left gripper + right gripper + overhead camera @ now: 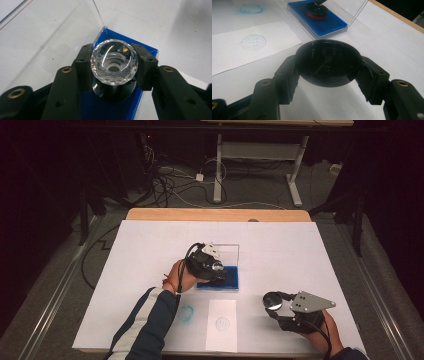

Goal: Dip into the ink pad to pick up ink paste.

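A round stamp with a faceted clear knob point(114, 62) stands on the blue ink pad point(110, 110). My left gripper point(114, 65) is shut on the knob, one pad on each side. From the high view the left gripper point(216, 270) hangs over the ink pad point(231, 281). The stamp's black and red base point(316, 11) rests on the pad point(329, 25). My right gripper point(327, 72) is shut on a black round cap point(327, 62), held just above the table at the front right point(273, 300).
The pad's clear lid point(231, 251) stands open behind it. A white paper slip point(221, 325) with a round blue print point(253, 42) lies near the front edge. A blue smudge point(186, 313) marks the white table cover point(300, 255) to its left.
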`<state>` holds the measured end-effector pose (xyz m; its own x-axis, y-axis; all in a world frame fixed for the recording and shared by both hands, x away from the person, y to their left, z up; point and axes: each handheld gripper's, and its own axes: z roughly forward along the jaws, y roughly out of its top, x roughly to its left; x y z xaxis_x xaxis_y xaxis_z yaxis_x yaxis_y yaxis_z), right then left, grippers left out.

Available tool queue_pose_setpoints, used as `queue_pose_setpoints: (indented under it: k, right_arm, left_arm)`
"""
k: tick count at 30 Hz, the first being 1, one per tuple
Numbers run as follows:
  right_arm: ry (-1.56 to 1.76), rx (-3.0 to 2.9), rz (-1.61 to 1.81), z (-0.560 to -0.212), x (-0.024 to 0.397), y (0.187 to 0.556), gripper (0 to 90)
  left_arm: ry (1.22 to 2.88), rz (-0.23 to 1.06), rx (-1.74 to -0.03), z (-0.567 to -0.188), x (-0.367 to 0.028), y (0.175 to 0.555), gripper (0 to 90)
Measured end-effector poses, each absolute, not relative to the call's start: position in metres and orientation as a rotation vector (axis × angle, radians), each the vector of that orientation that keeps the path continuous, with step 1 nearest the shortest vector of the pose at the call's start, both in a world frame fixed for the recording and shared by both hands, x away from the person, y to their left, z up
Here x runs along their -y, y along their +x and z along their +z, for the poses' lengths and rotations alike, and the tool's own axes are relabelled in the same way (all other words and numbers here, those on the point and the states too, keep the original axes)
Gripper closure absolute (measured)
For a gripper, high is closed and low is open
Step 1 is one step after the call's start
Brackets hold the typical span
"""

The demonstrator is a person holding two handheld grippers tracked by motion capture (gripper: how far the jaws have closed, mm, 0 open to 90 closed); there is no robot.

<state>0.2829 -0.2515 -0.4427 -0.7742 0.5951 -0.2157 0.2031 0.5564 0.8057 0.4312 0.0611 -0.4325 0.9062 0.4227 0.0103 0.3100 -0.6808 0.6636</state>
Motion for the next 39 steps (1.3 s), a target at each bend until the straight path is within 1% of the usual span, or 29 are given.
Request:
queue_pose_setpoints:
  k: [4,9,39]
  right_arm:
    - [0.641,-2.324,1.116,-0.4426,0.2513,0.2828,38.8]
    - [0.640,-2.325,1.112,-0.4429,0.2509,0.2828,38.8]
    - [0.645,-2.330,1.115,-0.4433,0.2511,0.2831,38.8]
  left_arm:
    - [2.393,0.230,-0.509,-0.4318,-0.0605,0.4288,54.3]
    - [2.377,0.228,-0.514,-0.4332,-0.0616,0.4291,54.3]
    - [2.403,0.249,-0.506,-0.4329,-0.0595,0.4268,54.2]
